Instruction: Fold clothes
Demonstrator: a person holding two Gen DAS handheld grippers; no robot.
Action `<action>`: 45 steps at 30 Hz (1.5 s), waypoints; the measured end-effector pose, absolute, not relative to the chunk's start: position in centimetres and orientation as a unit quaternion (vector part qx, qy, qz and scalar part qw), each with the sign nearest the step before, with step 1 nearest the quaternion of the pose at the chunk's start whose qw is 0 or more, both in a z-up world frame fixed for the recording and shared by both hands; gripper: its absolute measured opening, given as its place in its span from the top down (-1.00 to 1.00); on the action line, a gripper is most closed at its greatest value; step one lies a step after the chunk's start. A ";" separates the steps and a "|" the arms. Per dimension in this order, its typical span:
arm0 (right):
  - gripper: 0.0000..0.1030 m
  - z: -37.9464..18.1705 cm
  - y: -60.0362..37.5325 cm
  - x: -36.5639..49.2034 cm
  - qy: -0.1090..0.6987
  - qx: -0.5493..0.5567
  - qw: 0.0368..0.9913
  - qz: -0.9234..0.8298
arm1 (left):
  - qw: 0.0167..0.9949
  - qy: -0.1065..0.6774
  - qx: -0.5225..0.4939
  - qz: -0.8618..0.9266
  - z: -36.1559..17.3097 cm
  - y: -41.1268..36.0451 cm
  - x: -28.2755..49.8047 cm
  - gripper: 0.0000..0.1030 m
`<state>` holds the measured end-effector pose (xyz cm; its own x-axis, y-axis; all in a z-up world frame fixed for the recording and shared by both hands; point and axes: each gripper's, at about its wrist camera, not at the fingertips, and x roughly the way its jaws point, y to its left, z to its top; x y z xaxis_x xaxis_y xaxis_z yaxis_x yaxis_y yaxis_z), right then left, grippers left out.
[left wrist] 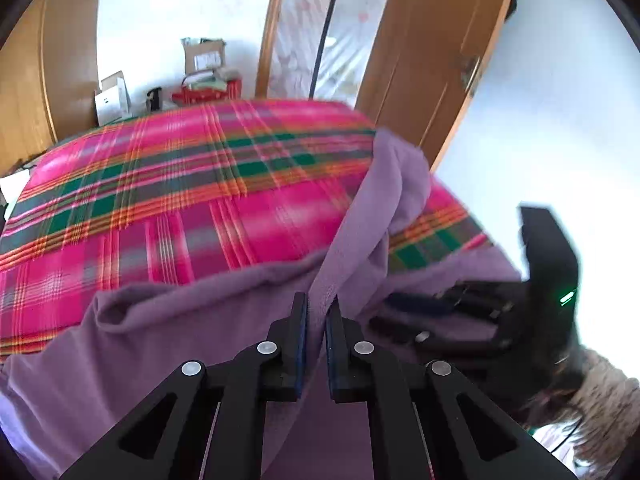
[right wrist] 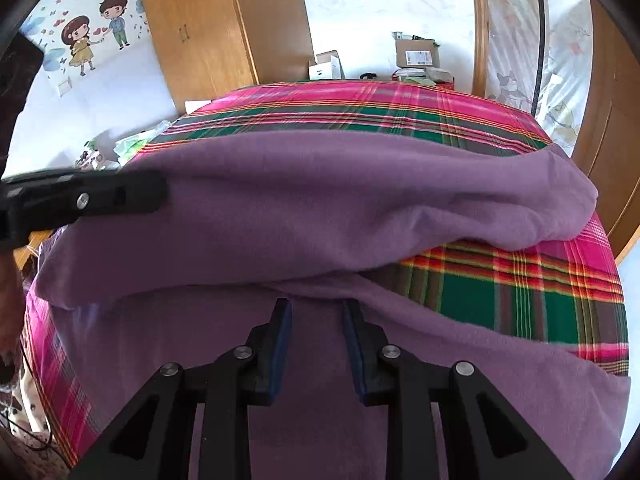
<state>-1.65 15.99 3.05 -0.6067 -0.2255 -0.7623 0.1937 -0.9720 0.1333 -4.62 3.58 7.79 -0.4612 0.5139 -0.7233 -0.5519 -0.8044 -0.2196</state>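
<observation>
Pinching a ridge of the purple garment (left wrist: pixel 200 320), left claw (left wrist: pixel 316 316) clamped; right claw (right wrist: pixel 316 316) spread, empty. Lift evenly, keeping fabric taut above the plaid bed (left wrist: pixel 160 184).

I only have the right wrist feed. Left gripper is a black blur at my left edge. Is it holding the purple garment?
Observer: Yes. In the left wrist view the left gripper is shut on a raised fold of the purple garment.
Operator: Where does that fold run?
Observer: Up from the pads in a ridge, away across the plaid blanket toward the wooden door.
Operator: And my own gripper from that side?
Observer: The right gripper shows at the left view's right edge, low over the garment; a fuzzy sleeve is behind it.
</observation>
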 end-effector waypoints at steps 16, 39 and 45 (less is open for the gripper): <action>0.49 2.9 17.2 -5.9 -0.063 0.426 0.063 -0.900 | 0.353 -0.049 -0.370 0.858 10.8 2.0 -4.1 0.85; 0.49 3.1 14.0 -5.8 0.029 0.428 0.153 -0.890 | 0.334 -0.088 -0.365 0.865 11.3 1.0 -4.7 0.85; 0.84 2.9 12.9 -6.2 0.076 0.425 0.154 -0.889 | 0.332 -0.093 -0.365 0.865 11.2 0.8 -4.9 0.85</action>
<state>-6.21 12.90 2.95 -0.5919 -0.2093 -0.7784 0.3376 -0.9413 -0.0036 -4.92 0.84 11.24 -0.5122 0.6424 -0.5701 -0.5064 -0.7620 -0.4037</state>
